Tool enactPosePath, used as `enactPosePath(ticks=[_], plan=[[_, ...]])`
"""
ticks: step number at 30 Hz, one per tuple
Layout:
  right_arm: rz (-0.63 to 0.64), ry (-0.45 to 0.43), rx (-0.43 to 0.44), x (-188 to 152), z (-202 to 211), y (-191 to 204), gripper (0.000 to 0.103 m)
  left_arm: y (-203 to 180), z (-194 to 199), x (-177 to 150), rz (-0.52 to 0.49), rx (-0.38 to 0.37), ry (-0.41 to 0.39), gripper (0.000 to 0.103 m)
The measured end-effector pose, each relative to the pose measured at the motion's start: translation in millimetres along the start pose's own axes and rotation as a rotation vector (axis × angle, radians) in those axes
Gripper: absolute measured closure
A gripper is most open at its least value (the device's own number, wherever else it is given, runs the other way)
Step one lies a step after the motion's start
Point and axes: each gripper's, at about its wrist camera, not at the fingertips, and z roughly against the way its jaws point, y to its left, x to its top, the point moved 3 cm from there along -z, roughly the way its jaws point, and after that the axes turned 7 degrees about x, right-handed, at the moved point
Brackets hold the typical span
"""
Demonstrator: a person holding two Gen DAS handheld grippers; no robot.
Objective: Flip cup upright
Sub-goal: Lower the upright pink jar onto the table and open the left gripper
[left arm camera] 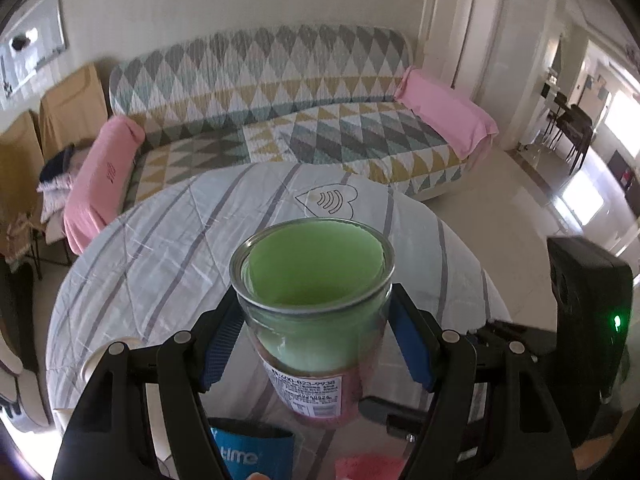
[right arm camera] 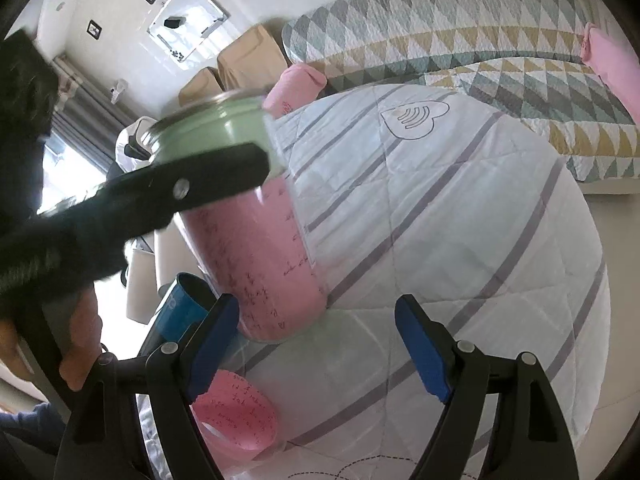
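The cup (left arm camera: 314, 304) is a clear glass with a green upper lining and a pink lower part with a label. My left gripper (left arm camera: 316, 328) is shut on it just below the rim, mouth facing up and away. In the right wrist view the cup (right arm camera: 248, 240) stands tilted slightly, its base near the striped table cover (right arm camera: 440, 220), with one left finger (right arm camera: 192, 184) across it. My right gripper (right arm camera: 316, 340) is open and empty, just in front of the cup's base.
A blue cup (right arm camera: 180, 312) lies on its side left of the held cup. A pink cup (right arm camera: 236, 412) lies on its side near my right gripper's left finger. A patterned sofa (left arm camera: 280, 112) stands beyond the round table.
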Motion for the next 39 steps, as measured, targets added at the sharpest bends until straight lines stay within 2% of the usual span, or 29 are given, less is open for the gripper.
enactPosePath(ticks=[2,9,13,15,20,24,29,34,39], plan=[[0.016,-0.002,-0.017,-2,-2,0,0.021,1,4,-2,0.006,-0.011,-0.021,0.031],[0.022,-0.019,-0.029,-2,-9,-2,0.021,2,10,-12,-0.004,0.02,-0.077,0.031],[0.042,-0.014,-0.031,-5,-12,1,0.021,6,14,-20,0.003,0.019,-0.08,0.03],[0.048,-0.009,-0.04,-7,-12,3,0.021,6,13,-25,0.005,-0.006,-0.062,0.029],[0.086,-0.009,-0.074,-12,-6,12,0.021,7,16,-32,0.002,-0.001,-0.065,0.021],[0.122,-0.017,-0.121,-16,4,25,0.021,8,31,-36,-0.003,0.012,-0.104,0.013],[0.175,-0.048,-0.18,-23,21,51,0.021,22,54,-43,0.022,0.002,-0.142,0.011],[0.193,-0.099,-0.261,-32,44,77,0.021,38,82,-60,0.034,0.018,-0.177,0.01],[0.163,-0.164,-0.35,-49,60,104,0.021,51,121,-84,0.037,0.051,-0.26,0.004]])
